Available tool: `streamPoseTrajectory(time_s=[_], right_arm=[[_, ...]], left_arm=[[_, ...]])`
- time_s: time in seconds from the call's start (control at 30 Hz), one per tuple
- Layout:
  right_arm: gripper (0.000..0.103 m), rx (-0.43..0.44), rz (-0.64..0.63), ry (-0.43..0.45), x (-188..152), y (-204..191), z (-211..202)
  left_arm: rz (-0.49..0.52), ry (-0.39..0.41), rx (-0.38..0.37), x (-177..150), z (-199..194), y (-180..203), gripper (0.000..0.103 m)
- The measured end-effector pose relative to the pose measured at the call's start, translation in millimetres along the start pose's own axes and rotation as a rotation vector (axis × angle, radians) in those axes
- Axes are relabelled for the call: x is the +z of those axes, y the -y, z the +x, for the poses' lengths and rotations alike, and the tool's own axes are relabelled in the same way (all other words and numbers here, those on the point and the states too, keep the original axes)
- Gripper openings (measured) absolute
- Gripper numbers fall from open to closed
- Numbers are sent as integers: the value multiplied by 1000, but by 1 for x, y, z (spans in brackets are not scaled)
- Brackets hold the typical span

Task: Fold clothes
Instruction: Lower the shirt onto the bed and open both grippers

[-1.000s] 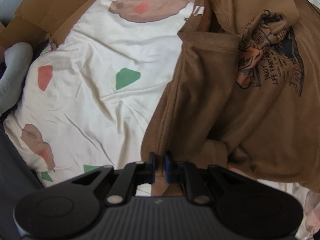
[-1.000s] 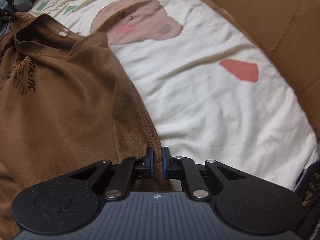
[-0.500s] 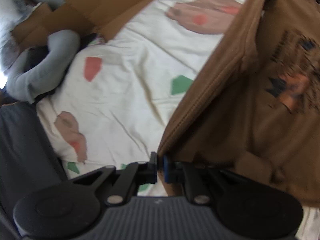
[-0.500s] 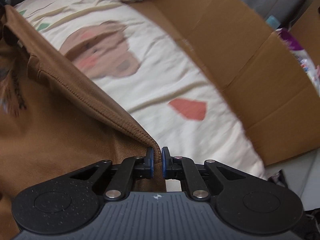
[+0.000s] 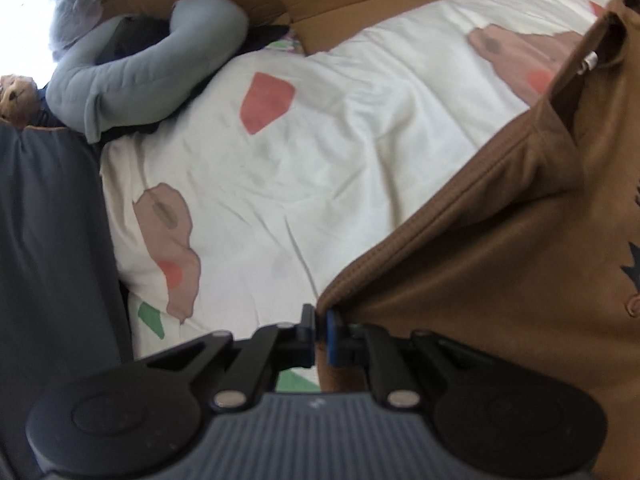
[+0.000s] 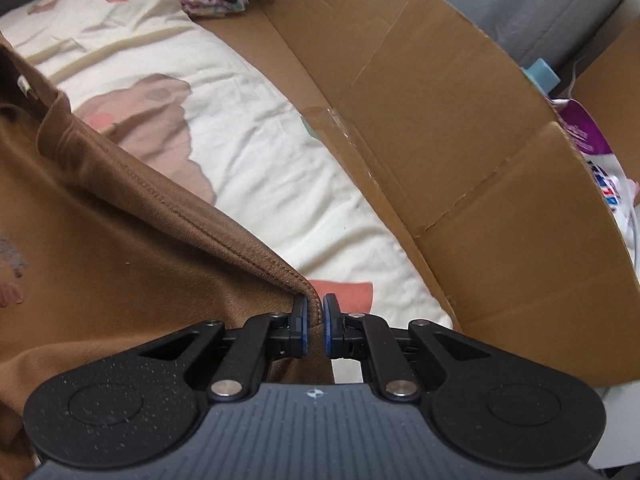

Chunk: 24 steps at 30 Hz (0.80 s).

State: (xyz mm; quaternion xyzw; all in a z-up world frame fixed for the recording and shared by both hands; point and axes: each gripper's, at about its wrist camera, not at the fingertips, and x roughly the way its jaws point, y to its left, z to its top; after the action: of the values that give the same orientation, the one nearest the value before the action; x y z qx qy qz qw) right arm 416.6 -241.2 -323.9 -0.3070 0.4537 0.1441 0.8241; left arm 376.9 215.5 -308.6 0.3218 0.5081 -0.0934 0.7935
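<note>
Both of my tongs are pinched on the brown shirt (image 5: 500, 264): my left tongs (image 5: 319, 334) grip a stitched corner of its hem, and my right tongs (image 6: 315, 330) clamp another stitched edge of the same shirt (image 6: 120, 264), the blue pads nearly together with only the cloth between them. From each grip a seamed edge runs up and away, taut, towards the neck opening, where a small white tag (image 5: 588, 62) shows. The shirt hangs above a bed covered by a cream sheet (image 5: 320, 168) printed with red, green and pinkish-brown shapes; the sheet (image 6: 248, 152) lies wrinkled beneath the lifted fabric. Part of a dark print shows at the right edge of the left view, too cropped for me to read. A cardboard box (image 6: 460, 152) stands along the far side of the bed, its flap touching the sheet. In the left view a grey padded sleeve (image 5: 140, 64) rests at the bed's upper corner, beside a small brown plush toy (image 5: 16, 96).
</note>
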Motion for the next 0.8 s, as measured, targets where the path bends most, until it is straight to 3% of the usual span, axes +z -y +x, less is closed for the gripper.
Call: streamPoseTrajectory(time_s=[0.43,0.8], right_arm=[[6,-86,12,-85,28,1,52],[6,-100,46,-95,47,17,75]], left_arm=[[-51,24,12,36,42,-9,5],[-74,53,33,64,54,-24,5]])
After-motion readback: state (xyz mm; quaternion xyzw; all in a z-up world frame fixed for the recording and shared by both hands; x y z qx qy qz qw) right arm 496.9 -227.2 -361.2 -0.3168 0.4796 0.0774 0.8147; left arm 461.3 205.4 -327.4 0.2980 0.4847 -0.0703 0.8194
